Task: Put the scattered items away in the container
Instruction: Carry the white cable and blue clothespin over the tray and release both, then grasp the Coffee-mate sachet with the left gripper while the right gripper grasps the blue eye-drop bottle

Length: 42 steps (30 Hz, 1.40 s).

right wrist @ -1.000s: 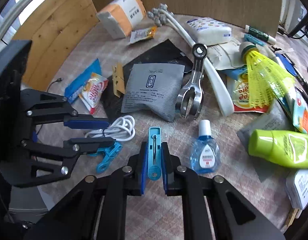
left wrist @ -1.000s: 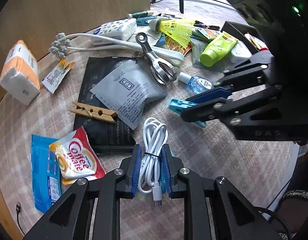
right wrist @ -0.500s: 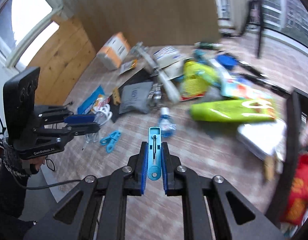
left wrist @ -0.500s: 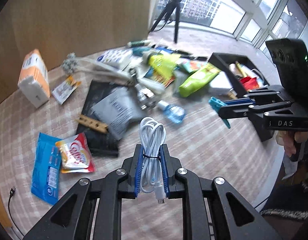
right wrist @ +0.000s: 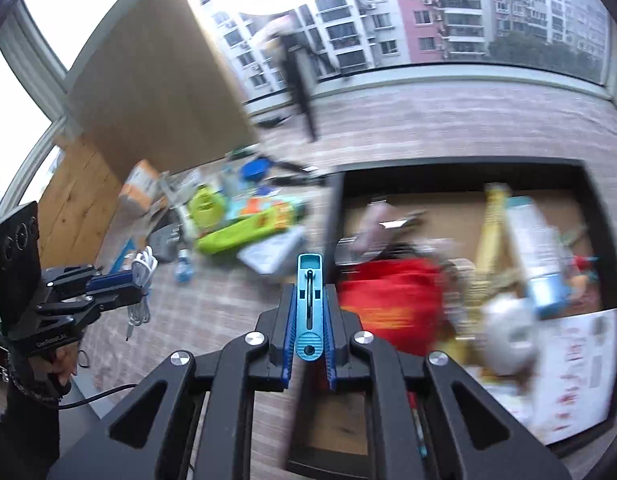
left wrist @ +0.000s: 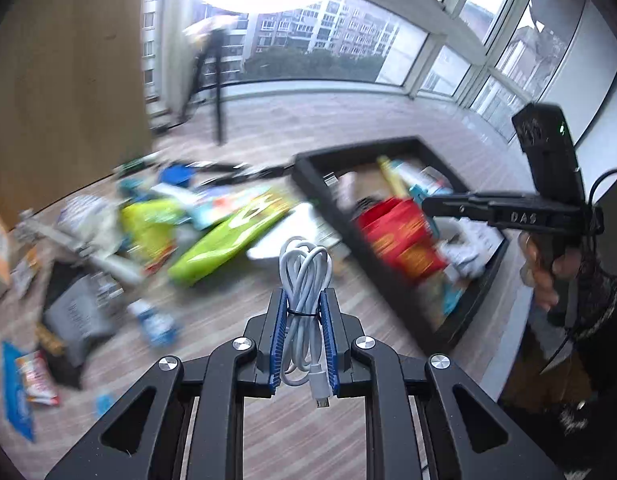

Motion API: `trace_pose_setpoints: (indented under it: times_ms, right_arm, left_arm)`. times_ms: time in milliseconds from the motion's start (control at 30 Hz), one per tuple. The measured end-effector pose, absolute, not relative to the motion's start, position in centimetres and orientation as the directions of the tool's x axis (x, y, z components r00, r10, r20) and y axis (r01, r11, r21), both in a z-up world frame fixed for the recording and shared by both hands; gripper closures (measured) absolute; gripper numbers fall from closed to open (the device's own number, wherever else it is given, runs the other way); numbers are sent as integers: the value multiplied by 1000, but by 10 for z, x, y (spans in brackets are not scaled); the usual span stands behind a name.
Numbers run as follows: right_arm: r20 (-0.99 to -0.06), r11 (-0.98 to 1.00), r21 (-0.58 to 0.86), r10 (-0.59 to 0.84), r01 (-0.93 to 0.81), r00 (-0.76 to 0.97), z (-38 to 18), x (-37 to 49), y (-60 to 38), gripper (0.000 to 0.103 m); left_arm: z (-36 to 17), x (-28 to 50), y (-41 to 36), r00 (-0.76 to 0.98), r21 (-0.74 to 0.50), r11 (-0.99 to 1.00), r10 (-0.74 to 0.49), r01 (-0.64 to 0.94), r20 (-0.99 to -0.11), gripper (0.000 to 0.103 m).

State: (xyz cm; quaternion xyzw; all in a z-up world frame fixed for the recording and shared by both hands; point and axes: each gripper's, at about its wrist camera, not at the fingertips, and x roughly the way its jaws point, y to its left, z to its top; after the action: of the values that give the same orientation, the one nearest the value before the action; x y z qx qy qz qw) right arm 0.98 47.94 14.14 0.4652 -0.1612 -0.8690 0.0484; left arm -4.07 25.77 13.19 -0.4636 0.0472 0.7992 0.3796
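The table [left wrist: 212, 312] is the biggest thing, and it has a pale checked cloth on it. Lots of small items lie on its left side, but they look blurry.

The black container [right wrist: 460, 172] sits at the right side of the table. It has a red packet [right wrist: 392, 300], a white round thing [right wrist: 508, 336] and papers inside, all blurry.

A long green tube [left wrist: 228, 240] lies on the table just left of the container. A small blue bottle [left wrist: 156, 324] lies near it on the cloth.

The left gripper [left wrist: 304, 340] is up above the table. Its two blue pads are squeezed tight on a bundle of white cable [left wrist: 306, 280], tied in the middle with a thin black band.

The right gripper [right wrist: 308, 324] is held over the near edge of the container. Its pads pinch a blue clothes peg [right wrist: 309, 304], which stands straight up between them.
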Motion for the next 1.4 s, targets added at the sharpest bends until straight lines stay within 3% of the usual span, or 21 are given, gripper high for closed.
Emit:
trace_pose_setpoints:
  times_ms: [400,467,500,533,567,600,767,1100,1400]
  right_arm:
    - [-810,-959,246,-124,-140,-574,154,44,623,91]
    - [-794,-960,256,-144,-111,-591,157,48,633,90]
    - [-783,-960,260,-150,-99,-603,160,50,636,78]
    - [-780,-963,250,-137,-104,-610,162,52,639,65]
    - [-776,-966,231,-110,-117,-621,164,53,640,32]
    - [-768,-970,204,-74,-133,-637,168,56,641,20]
    - [-729,-982,131,-2,-137,-685,179,62,642,20]
    - [-725,-977,202,-103,-66,-681,172,45,621,20]
    - [-742,-973,211,-221,93,-633,166,31,537,20]
  left_arm:
    - [150,-33,429,-292,-289,-670,614,-684,-734,87]
    - [153,-31,449,-319,-261,-680,603,-685,-731,82]
    - [155,-31,458,-345,-237,-698,583,-675,-735,72]
    - [155,-31,465,-369,-214,-723,556,-657,-745,44]
    - [155,-31,467,-388,-204,-739,543,-642,-744,30]
    - [157,-30,467,-403,-206,-748,543,-631,-736,30]
    - [162,-26,459,-453,-175,-782,509,-598,-732,30]
    - [157,-19,409,-482,-186,-849,446,-495,-754,30]
    - [149,-10,320,-514,-195,-900,389,-390,-764,30]
